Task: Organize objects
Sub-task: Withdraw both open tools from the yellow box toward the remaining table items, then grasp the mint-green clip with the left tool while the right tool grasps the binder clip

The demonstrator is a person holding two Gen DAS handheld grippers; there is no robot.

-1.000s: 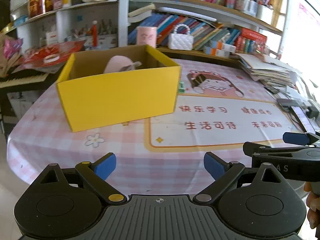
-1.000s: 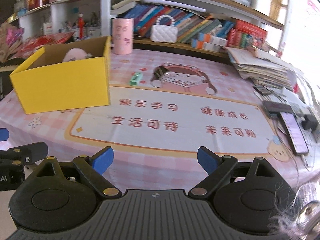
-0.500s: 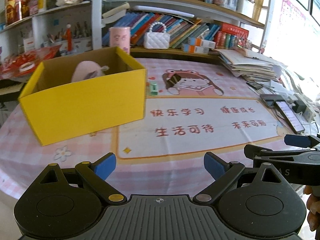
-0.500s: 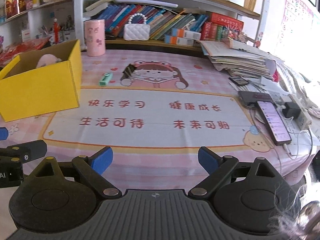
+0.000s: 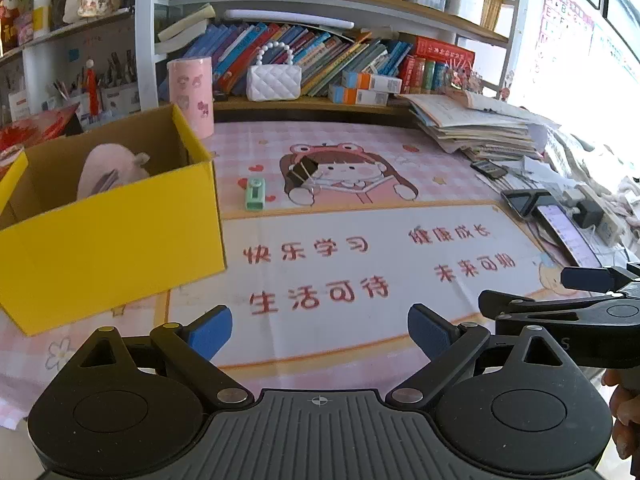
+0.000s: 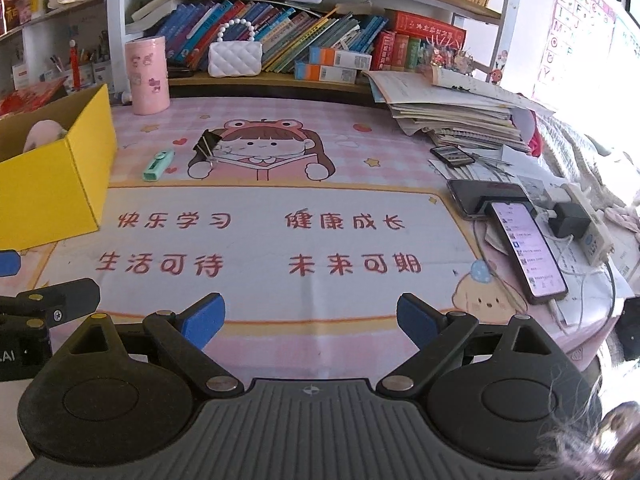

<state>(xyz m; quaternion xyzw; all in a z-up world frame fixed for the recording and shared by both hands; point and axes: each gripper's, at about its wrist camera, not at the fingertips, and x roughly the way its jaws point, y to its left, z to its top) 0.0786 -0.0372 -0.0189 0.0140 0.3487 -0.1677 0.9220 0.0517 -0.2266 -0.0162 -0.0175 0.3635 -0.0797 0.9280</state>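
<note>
A yellow cardboard box [image 5: 116, 232] [image 6: 48, 188] stands at the left of the pink table mat, with a pink plush toy [image 5: 106, 170] inside. A small green stapler-like item [image 5: 255, 193] [image 6: 158, 165] lies on the mat just right of the box. Beside it lies a black binder clip [image 5: 302, 170] [image 6: 207, 143]. My left gripper [image 5: 320, 330] hovers open over the near edge of the mat, nothing between its fingers. My right gripper [image 6: 311, 318] is open and empty too, to the right of the left one.
A pink cylinder holder [image 5: 191, 96] and a white quilted purse [image 5: 273, 80] stand at the back by the bookshelf. A stack of papers [image 6: 452, 118] sits at back right. Two phones [image 6: 520, 240], a charger and a power strip [image 6: 588, 220] lie along the right edge.
Both views have swung to the right: the yellow box has shifted toward the left edge and the phones and papers have come into view. Both grippers stay open.
</note>
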